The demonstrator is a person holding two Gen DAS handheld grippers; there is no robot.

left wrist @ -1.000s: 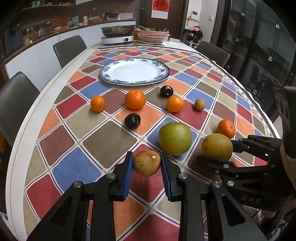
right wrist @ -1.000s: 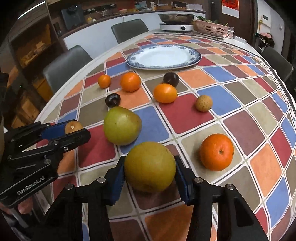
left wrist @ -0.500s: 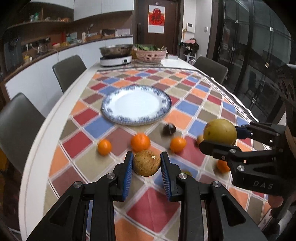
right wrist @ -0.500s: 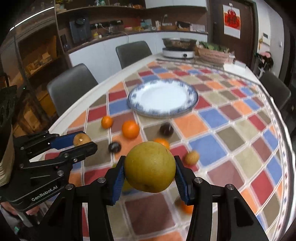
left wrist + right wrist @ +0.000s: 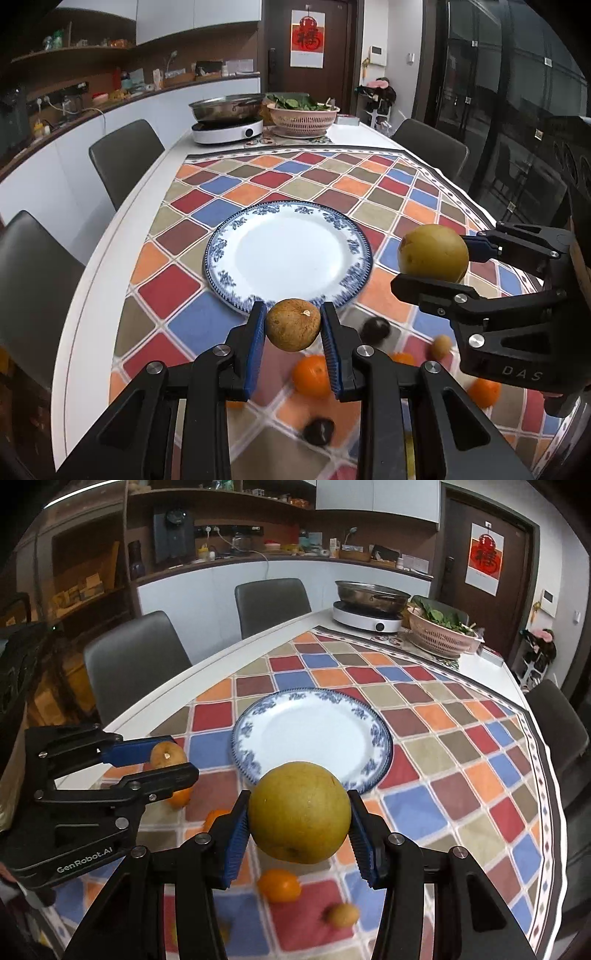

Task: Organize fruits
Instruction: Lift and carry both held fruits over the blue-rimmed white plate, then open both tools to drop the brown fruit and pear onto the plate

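Above the near rim of the plate: both grippers, each lifted clear of the cloth with a fruit.
Left gripper (image 5: 293, 325): narrowly spread, blue pads pressed on either side of a small brown fruit (image 5: 293, 325) (stem scar facing up).
Right gripper (image 5: 299, 812): spread wider, pads clamped on a big yellow pear (image 5: 299, 812), held level.
Plate (image 5: 221, 245): white with a blue border, bare, just ahead of both fruits.
Relative position: pear to the right of the brown fruit and apart from it, grippers side by side, not touching.
Left on the cloth: oranges (image 5: 312, 374), a dark plum (image 5: 375, 328), a small tan fruit (image 5: 341, 915), all blurred, below and behind the fingers.
Edges: table edge (image 5: 110, 251) close on the left with chairs (image 5: 125, 158) along it.
Room: checkered cloth (image 5: 461, 746) open to the right and beyond the plate, up to the cooker (image 5: 229, 131) and basket (image 5: 303, 118).
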